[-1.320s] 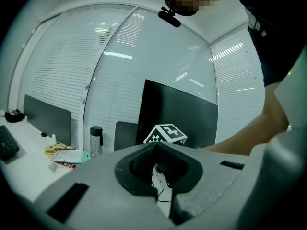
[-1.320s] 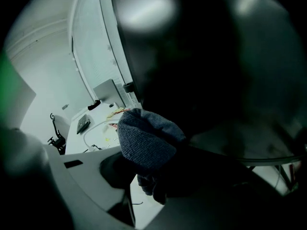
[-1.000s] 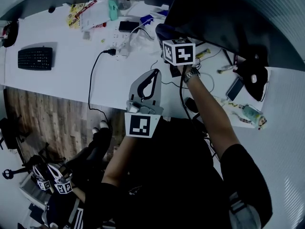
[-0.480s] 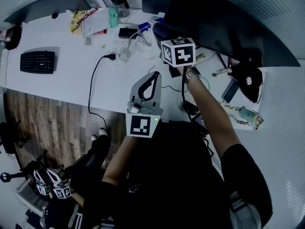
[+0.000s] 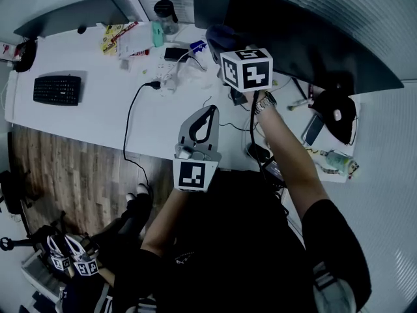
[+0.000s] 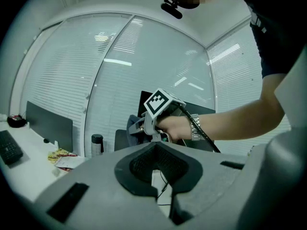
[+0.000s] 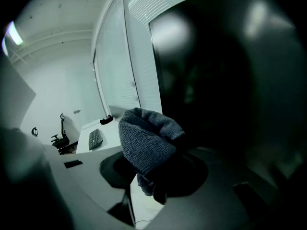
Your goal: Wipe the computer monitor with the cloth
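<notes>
The black monitor (image 5: 306,41) stands at the back right of the white desk (image 5: 98,116). My right gripper (image 5: 225,44), with its marker cube toward me, is shut on a grey-blue cloth (image 5: 218,36) held at the screen's left edge. In the right gripper view the bunched cloth (image 7: 146,138) sticks up out of the right gripper (image 7: 152,178), right in front of the dark monitor screen (image 7: 225,66). My left gripper (image 5: 210,114) hovers over the desk's near edge, shut and empty. The left gripper (image 6: 158,176) looks at the right gripper's cube (image 6: 158,103) and the cloth (image 6: 134,124).
A keyboard (image 5: 57,89) lies at the desk's left. A power strip with cables (image 5: 163,74), a bottle (image 5: 165,12), snack packets (image 5: 120,34) and a phone (image 5: 311,130) crowd the desk near the monitor. A second monitor (image 5: 71,15) stands at back left.
The right gripper with the cloth has lifted slightly along the monitor's left edge. The left gripper has hardly moved.
</notes>
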### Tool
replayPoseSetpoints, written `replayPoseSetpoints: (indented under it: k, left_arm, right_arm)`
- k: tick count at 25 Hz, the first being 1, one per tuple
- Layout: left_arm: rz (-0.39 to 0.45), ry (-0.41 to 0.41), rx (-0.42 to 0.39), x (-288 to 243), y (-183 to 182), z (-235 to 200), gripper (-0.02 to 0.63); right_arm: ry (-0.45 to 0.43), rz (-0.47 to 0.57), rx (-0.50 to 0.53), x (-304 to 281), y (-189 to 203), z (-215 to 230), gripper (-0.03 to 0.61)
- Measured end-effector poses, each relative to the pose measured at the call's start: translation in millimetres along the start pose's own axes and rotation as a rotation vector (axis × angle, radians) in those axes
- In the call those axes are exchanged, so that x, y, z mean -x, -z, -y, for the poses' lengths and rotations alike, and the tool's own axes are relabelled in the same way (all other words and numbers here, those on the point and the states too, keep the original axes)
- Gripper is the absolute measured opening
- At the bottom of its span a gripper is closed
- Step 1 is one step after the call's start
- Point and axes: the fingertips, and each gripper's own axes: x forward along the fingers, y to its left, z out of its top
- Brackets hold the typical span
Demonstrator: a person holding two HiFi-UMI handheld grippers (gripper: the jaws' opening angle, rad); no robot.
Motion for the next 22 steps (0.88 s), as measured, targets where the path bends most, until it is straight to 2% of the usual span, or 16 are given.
replayPoseSetpoints:
  k: [16,22]
  left_arm:
    - [0.023,0.022,-0.026,5.9,-13.7,19.9,0.006]
    - [0.024,0.048,-0.04,6.4,-18.7,33.8,0.006]
  right_arm:
    - [-0.035,0.228,0.045,67.8,-119.9,-18.8,0.143]
    - [-0.046,0.296,0.044,89.4,-147.8,-22.3,0.143]
